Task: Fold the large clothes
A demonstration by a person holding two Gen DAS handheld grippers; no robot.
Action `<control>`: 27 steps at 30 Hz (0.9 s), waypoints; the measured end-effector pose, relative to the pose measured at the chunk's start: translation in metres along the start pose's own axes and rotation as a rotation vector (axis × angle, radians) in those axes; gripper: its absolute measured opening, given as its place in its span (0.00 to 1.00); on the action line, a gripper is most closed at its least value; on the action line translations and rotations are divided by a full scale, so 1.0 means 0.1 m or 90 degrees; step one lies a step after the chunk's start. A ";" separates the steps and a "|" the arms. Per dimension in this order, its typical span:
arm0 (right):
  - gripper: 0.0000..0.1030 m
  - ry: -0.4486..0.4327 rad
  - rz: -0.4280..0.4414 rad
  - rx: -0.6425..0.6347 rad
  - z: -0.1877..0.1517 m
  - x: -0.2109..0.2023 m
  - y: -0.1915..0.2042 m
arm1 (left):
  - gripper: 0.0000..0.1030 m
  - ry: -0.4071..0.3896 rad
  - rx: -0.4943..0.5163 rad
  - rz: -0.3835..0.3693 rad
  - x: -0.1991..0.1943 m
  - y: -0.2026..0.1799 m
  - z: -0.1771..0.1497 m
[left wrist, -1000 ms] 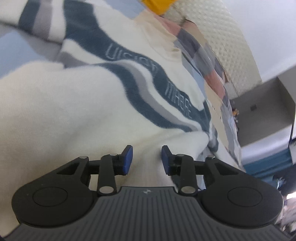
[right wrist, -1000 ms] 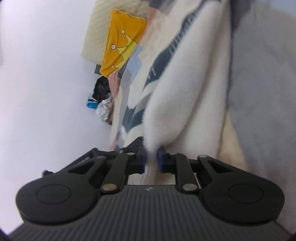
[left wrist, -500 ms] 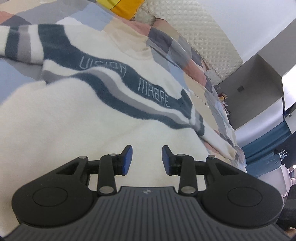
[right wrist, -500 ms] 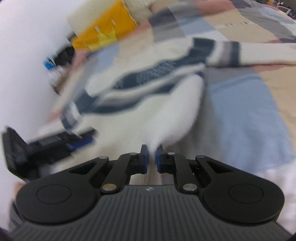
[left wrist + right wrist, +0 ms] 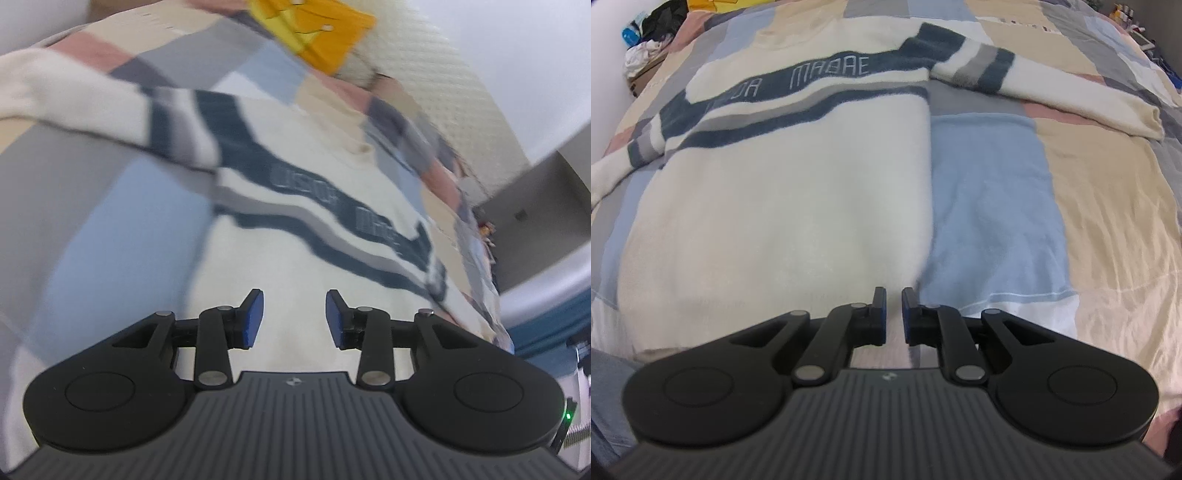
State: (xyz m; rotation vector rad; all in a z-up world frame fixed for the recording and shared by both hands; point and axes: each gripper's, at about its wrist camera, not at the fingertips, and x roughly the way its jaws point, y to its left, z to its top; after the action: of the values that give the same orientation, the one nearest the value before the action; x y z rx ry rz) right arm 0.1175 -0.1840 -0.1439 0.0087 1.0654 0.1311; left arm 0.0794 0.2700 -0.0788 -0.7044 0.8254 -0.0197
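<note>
A large cream sweater (image 5: 783,206) with navy and grey chest stripes and lettering lies flat, face up, on a patchwork bedspread (image 5: 1108,206), sleeves spread to both sides. It also shows in the left wrist view (image 5: 332,236), blurred. My left gripper (image 5: 294,317) is open and empty over the sweater's lower body. My right gripper (image 5: 894,314) hovers at the sweater's lower right hem corner, jaws nearly together with a narrow gap, nothing between them.
A yellow cushion (image 5: 314,33) and a quilted cream headboard (image 5: 443,74) lie at the bed's far end. A pile of clothes (image 5: 650,40) sits beside the bed at the far left. Grey cabinet (image 5: 535,206) stands to the right.
The right gripper let go of the sweater's hem corner it was holding up; the sweater now lies flat. The left gripper pulled back and higher, staying open.
</note>
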 end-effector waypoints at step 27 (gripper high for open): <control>0.48 -0.004 0.482 -0.314 -0.23 0.63 2.41 | 0.44 0.104 -0.203 0.106 0.85 0.81 -0.19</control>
State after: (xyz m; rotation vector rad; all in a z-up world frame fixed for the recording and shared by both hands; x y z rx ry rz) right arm 0.1025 0.0607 -0.1931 -0.0325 0.9559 1.0729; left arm 0.1051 0.2988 -0.1911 -0.9402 1.0551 0.2113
